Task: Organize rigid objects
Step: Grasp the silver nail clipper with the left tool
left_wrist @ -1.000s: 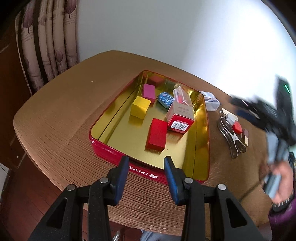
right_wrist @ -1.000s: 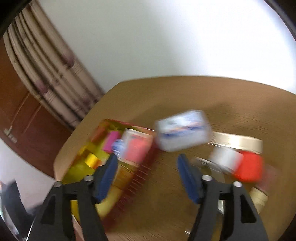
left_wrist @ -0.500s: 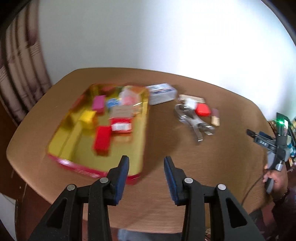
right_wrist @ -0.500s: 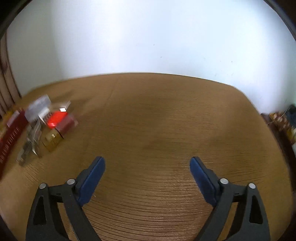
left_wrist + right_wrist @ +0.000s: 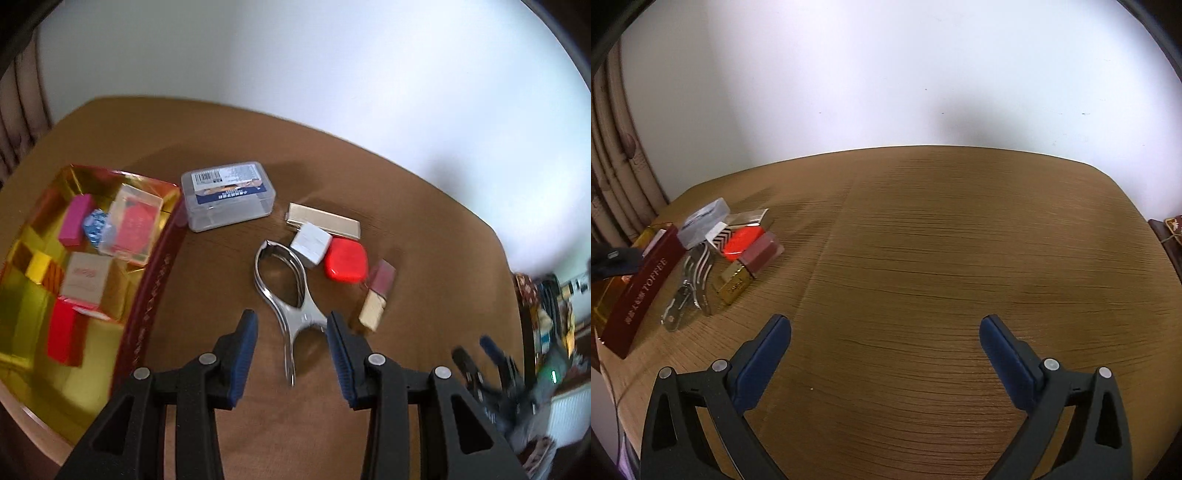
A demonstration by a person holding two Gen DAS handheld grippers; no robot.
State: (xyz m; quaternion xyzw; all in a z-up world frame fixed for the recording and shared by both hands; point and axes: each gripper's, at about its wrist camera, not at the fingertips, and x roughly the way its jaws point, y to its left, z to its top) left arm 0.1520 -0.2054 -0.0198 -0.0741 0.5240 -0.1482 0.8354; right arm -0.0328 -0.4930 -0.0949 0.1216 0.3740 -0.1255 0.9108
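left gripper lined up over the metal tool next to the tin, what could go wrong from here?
1. The metal tool is thin, curved and lies flat on the table; the left gripper, jaws open with nothing between them, may skid off it.
2. The lipstick lies close beside the tool; the nearer finger could knock it.
3. The tin already holds several blocks and boxes, so a long tool may land on them.

On the table (image 5: 424,229), the plastic box (image 5: 228,195) lies just right of the tin (image 5: 155,280), metal tool (image 5: 286,295) nearer.
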